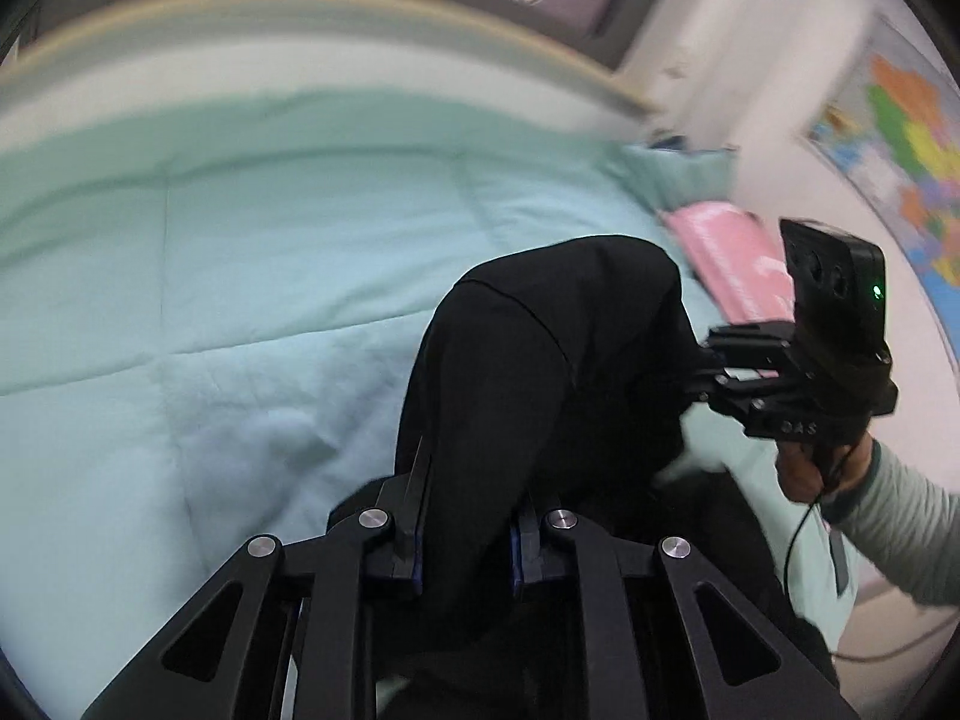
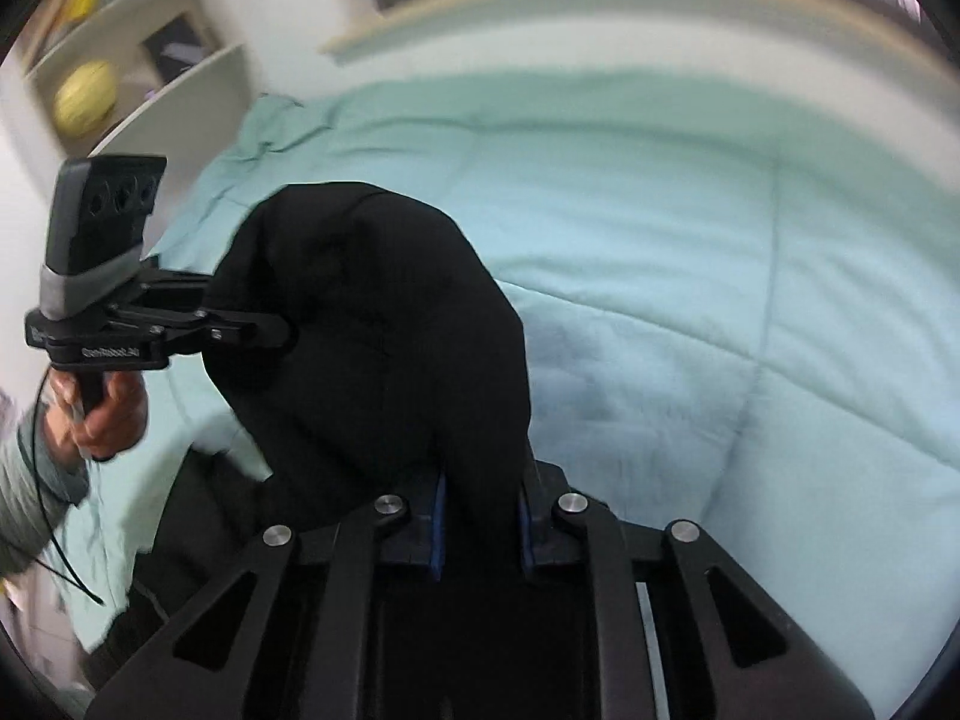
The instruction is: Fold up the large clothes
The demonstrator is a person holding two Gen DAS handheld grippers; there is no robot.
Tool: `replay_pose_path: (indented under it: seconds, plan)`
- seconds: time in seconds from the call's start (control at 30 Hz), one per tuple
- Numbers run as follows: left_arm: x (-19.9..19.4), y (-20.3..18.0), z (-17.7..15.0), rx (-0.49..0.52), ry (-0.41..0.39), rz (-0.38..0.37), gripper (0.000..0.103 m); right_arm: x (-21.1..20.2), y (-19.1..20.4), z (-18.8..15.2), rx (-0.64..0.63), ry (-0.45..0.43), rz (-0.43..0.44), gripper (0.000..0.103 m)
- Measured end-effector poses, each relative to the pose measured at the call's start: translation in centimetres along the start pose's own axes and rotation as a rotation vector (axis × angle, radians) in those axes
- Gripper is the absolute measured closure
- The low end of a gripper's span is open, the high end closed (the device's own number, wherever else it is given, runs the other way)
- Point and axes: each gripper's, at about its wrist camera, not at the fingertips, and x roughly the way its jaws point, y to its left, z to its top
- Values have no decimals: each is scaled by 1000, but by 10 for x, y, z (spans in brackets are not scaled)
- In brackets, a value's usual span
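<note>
Two grippers: we hold the left gripper [image 1: 468, 516] and right gripper [image 2: 480, 510], each pinching black cloth.
Surroundings: a mint quilt [image 1: 240, 276], a pink pillow [image 1: 738, 252] by it, a coloured map [image 1: 906, 138] on the wall, a shelf [image 2: 180, 60].
Blocking: the black garment [image 2: 372, 312] hides the quilt's middle.
Garment: bunched between both tools, lifted above the quilt.
</note>
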Motion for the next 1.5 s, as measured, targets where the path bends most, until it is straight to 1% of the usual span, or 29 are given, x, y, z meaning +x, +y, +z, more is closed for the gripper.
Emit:
replay_pose_path:
  seconds: [0.07, 0.13, 0.23, 0.33, 0.47, 0.5, 0.57, 0.63, 0.7, 0.73, 0.77, 0.8, 0.87, 0.93, 1.0, 1.03, 1.07, 1.1, 1.13, 1.17, 1.2, 1.23, 1.27, 1.3, 1.33, 1.37, 1.4, 1.43, 1.5]
  plan:
    - [-25, -25, -18, 32, -9, 8, 85, -32, 17, -16, -7, -24, -10, 82]
    - [-52, -55, -44, 48, -13, -6, 85, -63, 41, -43, -24, -36, -40, 82]
    - [-79, -90, -82, 65, -14, -18, 85, -89, 77, -78, -25, -29, -70, 82]
    - [-98, -126, -134, 95, 12, -30, 84, -109, 105, -119, -17, -7, -93, 82]
    - [-80, -160, -201, 111, 110, 24, 82, -105, 129, -182, 7, 74, -101, 82]
    - [-70, -164, -222, 97, 138, 37, 81, -98, 131, -199, 23, 106, -107, 82]
    - [-52, -163, -247, 32, 168, 36, 80, -84, 128, -223, 60, 161, -111, 82]
    - [-35, -164, -268, -23, 202, 63, 80, -72, 124, -245, 93, 226, -129, 81]
    - [-35, -175, -278, 7, 190, 130, 79, -73, 124, -256, 112, 250, -138, 78]
    - [-40, -180, -280, 21, 192, 147, 78, -79, 123, -258, 122, 250, -141, 76]
    - [-45, -182, -282, 25, 196, 148, 73, -87, 123, -258, 130, 248, -148, 73]
    - [-55, -183, -283, 22, 205, 130, 65, -92, 120, -257, 133, 244, -152, 70]
    - [-73, -182, -284, 9, 208, 83, 58, -114, 118, -248, 149, 220, -147, 70]
    - [-101, -179, -282, -29, 183, 14, 58, -137, 122, -231, 160, 174, -126, 70]
    - [-127, -176, -271, -67, 116, -43, 58, -155, 128, -208, 155, 102, -89, 68]
    - [-139, -171, -261, -96, 65, -75, 57, -161, 131, -201, 157, 75, -73, 57]
    - [-146, -167, -252, -127, 22, -100, 52, -162, 133, -188, 166, 39, -59, 38]
    - [-150, -159, -241, -178, -24, -122, 45, -160, 133, -177, 177, 12, -46, 26]
    - [-149, -149, -231, -244, -60, -140, 43, -154, 134, -169, 193, -12, -22, 26]
    - [-142, -141, -222, -293, -75, -155, 43, -139, 132, -162, 213, -5, 1, 26]
    - [-127, -129, -216, -352, -71, -170, 44, -119, 129, -160, 234, 35, 15, 27]
    - [-112, -119, -215, -387, -51, -168, 44, -107, 127, -163, 248, 63, 14, 29]
    - [-93, -109, -217, -425, -14, -152, 44, -86, 124, -169, 256, 110, 23, 38]
    - [-72, -99, -222, -460, 31, -132, 45, -69, 124, -178, 236, 156, 14, 42]
    - [-57, -93, -228, -485, 65, -125, 45, -58, 125, -189, 211, 186, -21, 42]
    - [-39, -87, -236, -508, 106, -114, 45, -41, 125, -203, 177, 241, -68, 42]
    - [-23, -82, -245, -523, 138, -90, 47, -30, 124, -215, 172, 282, -79, 42]
    - [-13, -78, -251, -532, 159, -71, 49, -20, 124, -228, 172, 303, -92, 42]
    - [-2, -73, -260, -573, 167, -77, 49, -14, 127, -247, 154, 275, -126, 42]
